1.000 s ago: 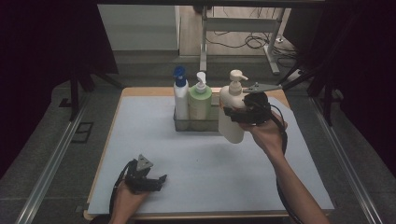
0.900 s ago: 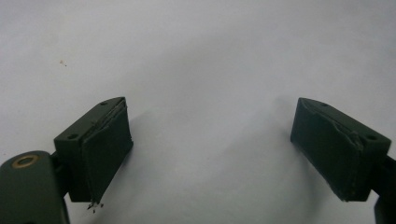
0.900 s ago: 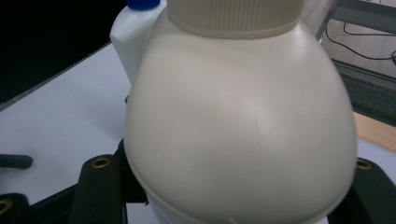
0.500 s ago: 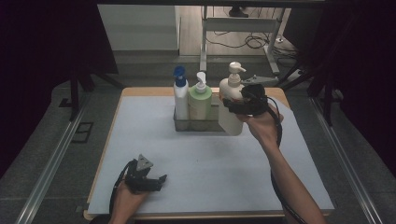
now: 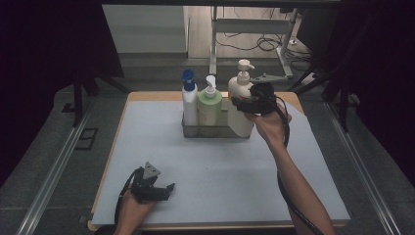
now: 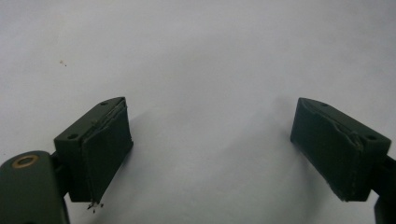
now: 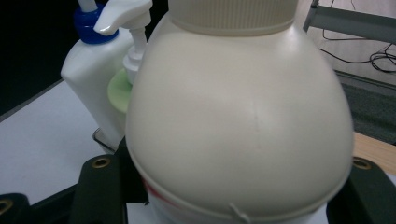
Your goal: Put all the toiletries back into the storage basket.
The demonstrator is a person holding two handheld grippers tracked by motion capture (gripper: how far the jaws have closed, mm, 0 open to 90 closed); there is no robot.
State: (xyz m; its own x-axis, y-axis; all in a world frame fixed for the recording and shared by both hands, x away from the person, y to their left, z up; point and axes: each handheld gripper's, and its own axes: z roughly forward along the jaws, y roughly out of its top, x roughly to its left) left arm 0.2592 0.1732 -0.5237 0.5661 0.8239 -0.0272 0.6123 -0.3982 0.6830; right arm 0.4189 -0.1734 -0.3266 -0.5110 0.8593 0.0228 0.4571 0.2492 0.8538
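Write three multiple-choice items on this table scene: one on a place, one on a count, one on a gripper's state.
1. Where does the cream pump bottle stand or hang?
A. at the right end of the grey wire rack
B. near the table's front edge
C. left of the white bottle with the blue pump

2. How many pump bottles are there?
A. two
B. three
C. five

3. How is the left gripper?
A. shut on a bottle
B. open with nothing between its jaws
C. shut on a cloth

Answers: 1 A, it sits beside the green bottle; 2 B, blue-topped, green, cream; 3 B, bare table between the jaws.
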